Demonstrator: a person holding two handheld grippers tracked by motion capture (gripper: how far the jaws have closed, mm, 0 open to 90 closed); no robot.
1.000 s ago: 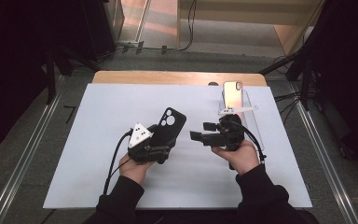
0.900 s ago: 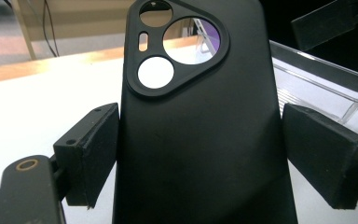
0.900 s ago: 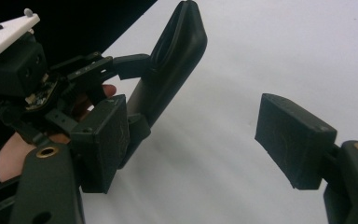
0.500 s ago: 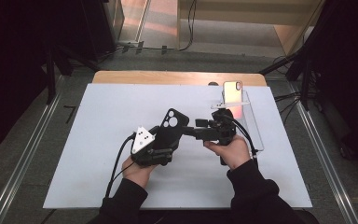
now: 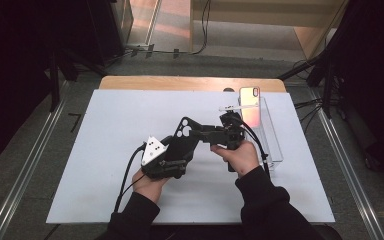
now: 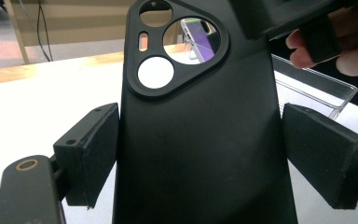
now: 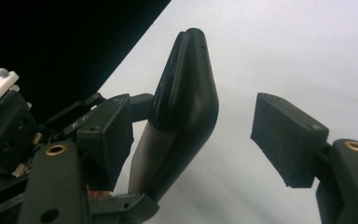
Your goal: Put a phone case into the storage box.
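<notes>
Since a second ago the right gripper (image 5: 207, 134) has swung across to the black phone case (image 5: 182, 140), fingers just closing around its top without pressing, while the left gripper (image 5: 172, 156) clamps it above the surface (image 5: 105, 125) for handover.

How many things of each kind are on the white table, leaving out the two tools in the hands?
Black phone case: 1
Phone with a shiny back: 1
Clear plastic stand: 1
Total: 3
</notes>
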